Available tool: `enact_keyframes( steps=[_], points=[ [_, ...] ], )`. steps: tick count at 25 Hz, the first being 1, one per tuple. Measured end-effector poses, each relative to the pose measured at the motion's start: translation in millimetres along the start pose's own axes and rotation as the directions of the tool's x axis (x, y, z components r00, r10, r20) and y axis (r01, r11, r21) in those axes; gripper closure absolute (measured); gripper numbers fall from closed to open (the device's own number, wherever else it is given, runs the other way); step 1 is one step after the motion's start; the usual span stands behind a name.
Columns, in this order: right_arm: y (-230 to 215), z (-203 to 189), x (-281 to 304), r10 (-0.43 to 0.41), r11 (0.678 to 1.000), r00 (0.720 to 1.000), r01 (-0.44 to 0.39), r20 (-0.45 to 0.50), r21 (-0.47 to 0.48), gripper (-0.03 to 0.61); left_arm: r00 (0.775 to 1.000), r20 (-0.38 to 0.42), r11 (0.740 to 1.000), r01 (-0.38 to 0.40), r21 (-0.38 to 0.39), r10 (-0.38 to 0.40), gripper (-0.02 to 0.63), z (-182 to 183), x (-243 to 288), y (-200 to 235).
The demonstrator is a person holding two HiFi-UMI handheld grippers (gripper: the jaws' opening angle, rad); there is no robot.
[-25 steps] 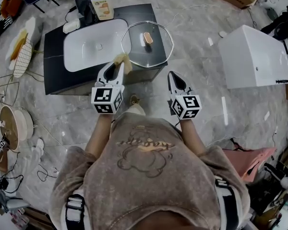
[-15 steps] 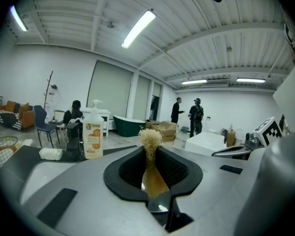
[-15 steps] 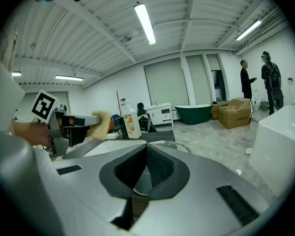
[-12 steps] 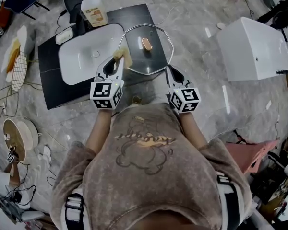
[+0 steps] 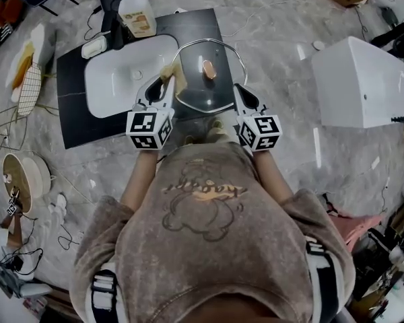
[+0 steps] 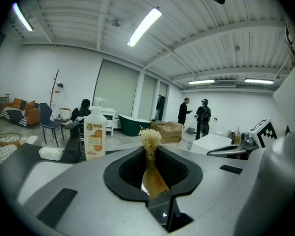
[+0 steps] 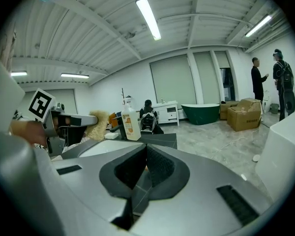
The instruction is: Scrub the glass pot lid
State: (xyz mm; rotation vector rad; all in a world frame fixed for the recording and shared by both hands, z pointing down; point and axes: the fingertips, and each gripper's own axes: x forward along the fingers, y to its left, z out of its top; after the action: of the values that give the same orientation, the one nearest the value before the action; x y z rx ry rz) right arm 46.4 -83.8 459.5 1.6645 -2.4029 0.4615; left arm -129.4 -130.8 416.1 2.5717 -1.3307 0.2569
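Observation:
The glass pot lid (image 5: pixel 215 86), round with a metal rim and a brown knob (image 5: pixel 207 68), lies on the black counter (image 5: pixel 74 116) right of the white sink (image 5: pixel 118 69). My left gripper (image 5: pixel 165 85) is shut on a straw-coloured scrub pad (image 5: pixel 173 77) at the lid's left rim. In the left gripper view the pad (image 6: pixel 150 140) sticks up between the jaws of that gripper (image 6: pixel 151 154). My right gripper (image 5: pixel 239 89) is at the lid's near right rim, jaws shut on nothing; in its own view the right gripper (image 7: pixel 144 154) shows closed jaws.
A soap bottle (image 5: pixel 136 13) and a small white bar (image 5: pixel 94 46) stand behind the sink. A large white box (image 5: pixel 363 79) sits on the floor to the right. Baskets (image 5: pixel 23 173) and cables lie at the left. People (image 6: pixel 202 116) stand far off.
Both grippers have moved forward from in front of the counter to the lid's edges. The left still holds the scrub pad; the right stays shut.

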Motion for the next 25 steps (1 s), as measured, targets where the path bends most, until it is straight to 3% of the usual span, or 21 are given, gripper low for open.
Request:
enact_keyframes(
  steps=[10,19,25],
  points=[
    [-5.3,6.7,52.6,0.135,0.989,0.989,-0.138,-0.067,-0.054,0.577,0.996,0.002,0.996,-0.089,-0.024,0.089,0.546,2.7,15.5,18.6],
    [6.4,-6.8,95.9,0.289,0.951,0.941,-0.304,-0.173,-0.065,0.345,0.990,-0.002,0.989,-0.141,-0.038,0.141,0.546,4.5,24.5,29.6],
    [4.8,-37.2,128.5,0.301,0.939,0.913,-0.335,-0.275,-0.084,0.333,0.988,-0.018,0.987,-0.152,-0.042,0.151,0.546,1.9,30.0,34.6]
  ],
)
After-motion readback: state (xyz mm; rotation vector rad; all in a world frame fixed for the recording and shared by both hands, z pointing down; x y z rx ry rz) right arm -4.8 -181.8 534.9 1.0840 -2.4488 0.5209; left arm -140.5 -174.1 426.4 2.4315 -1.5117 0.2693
